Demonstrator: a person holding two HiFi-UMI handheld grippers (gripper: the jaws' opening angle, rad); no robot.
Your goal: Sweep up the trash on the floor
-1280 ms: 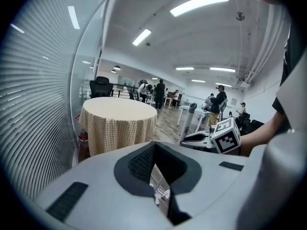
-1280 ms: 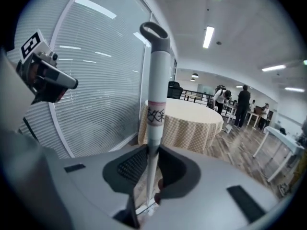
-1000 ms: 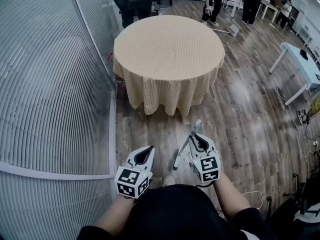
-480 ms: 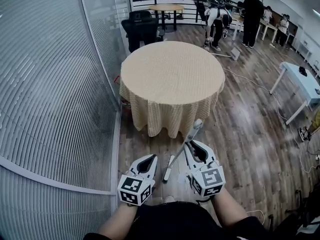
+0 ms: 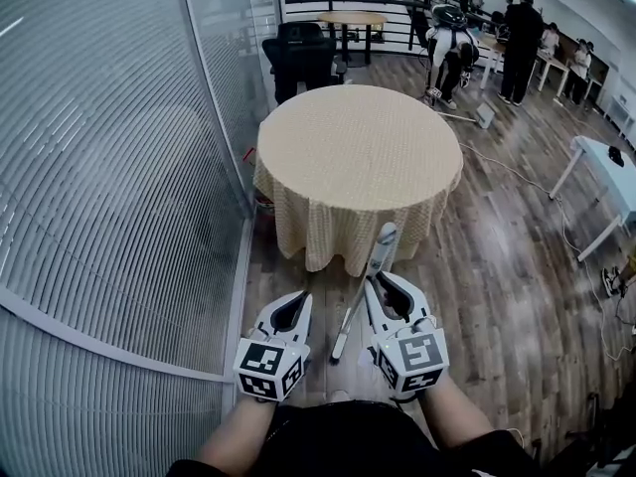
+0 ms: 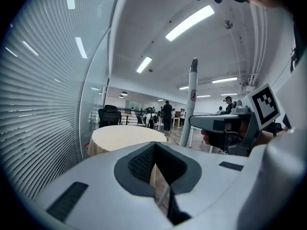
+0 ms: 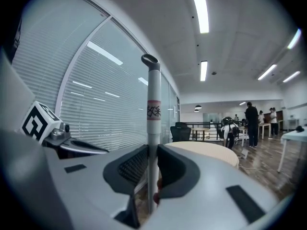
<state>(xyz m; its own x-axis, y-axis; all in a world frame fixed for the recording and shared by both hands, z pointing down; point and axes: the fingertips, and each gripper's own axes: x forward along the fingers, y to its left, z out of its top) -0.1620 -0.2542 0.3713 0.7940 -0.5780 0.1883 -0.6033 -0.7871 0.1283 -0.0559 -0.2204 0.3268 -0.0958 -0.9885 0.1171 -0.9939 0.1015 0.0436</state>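
the right gripper (image 7: 152, 150) clamps a slim grey plastic pole (image 7: 153, 104), probably a broom handle, upright for carrying; the left gripper (image 6: 154, 147) beside it is pinched closed on nothing.

View's tipped up: round bench (image 5: 358, 147) now lower in frame; broom handle (image 5: 370, 271) shows longer past right hand-held gripper (image 5: 386, 282).

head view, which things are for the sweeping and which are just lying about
For the job: handle, clamped in the right tongs; wood floor.
Just about: round table, office chair, white table, empty left tongs.
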